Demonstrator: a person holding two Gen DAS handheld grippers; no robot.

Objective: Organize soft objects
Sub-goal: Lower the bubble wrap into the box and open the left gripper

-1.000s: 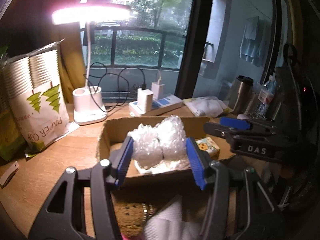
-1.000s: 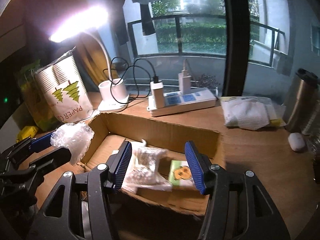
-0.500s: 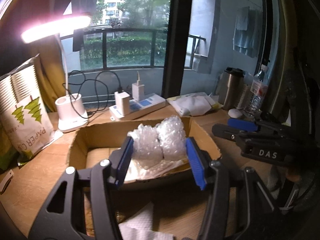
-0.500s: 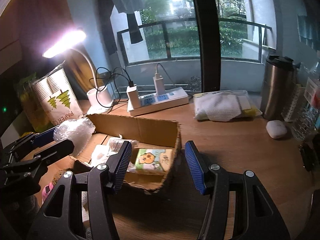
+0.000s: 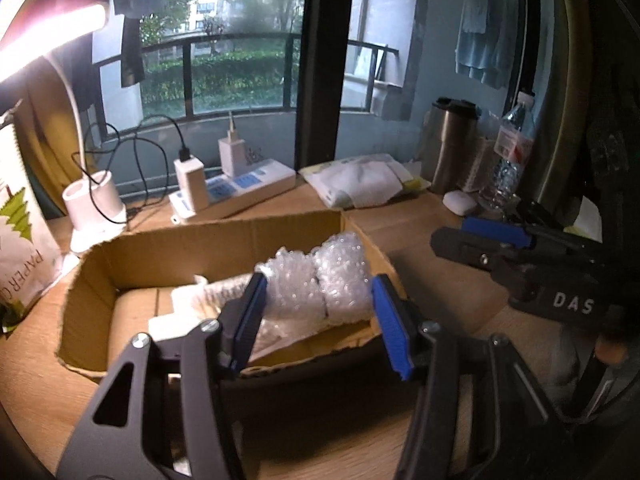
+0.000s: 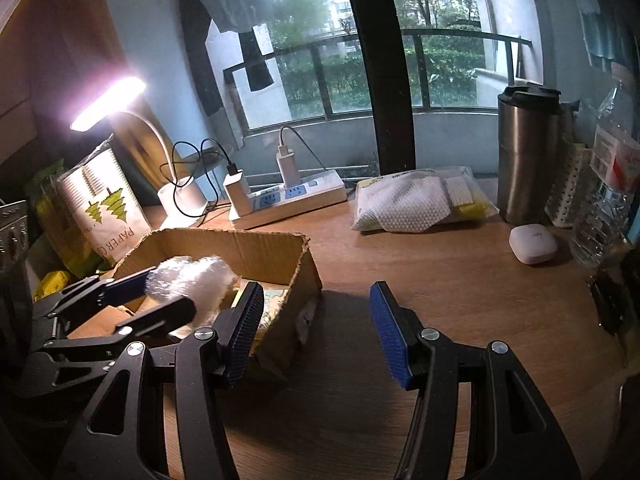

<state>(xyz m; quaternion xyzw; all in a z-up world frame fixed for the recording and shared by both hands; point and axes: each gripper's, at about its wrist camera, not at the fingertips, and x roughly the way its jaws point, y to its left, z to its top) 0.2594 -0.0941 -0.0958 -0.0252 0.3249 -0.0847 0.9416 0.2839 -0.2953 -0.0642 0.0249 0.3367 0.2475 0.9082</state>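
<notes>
Over the right end of the cardboard box (image 5: 168,248), the left tool (image 5: 316,312) grips a wad of bubble wrap (image 5: 320,276), its blue pads pressed against the wad on both sides. The wad hangs above the box interior, close to the box's right wall, and from the right wrist view the same wad (image 6: 188,276) shows white and blurred over the open top. Under it, inside the box, lie a clear plastic packet and some white paper; a small green and yellow carton (image 6: 272,304) sits in the box's right corner.

The right tool (image 6: 316,324) stands open with nothing between its pads, over bare wooden worktop (image 6: 440,280) just to the right of the box. In the left wrist view it appears at the right edge, level with the box's corner.

Behind the box sit a white power strip (image 6: 292,200) with two chargers plugged in, a lit desk lamp (image 6: 108,104) on a white base, and a pack of paper cups (image 6: 104,204). Farther right are a bag of white cloths (image 6: 416,204), a steel tumbler (image 6: 528,152), a small white case (image 6: 532,244) and a water bottle (image 6: 608,192).
</notes>
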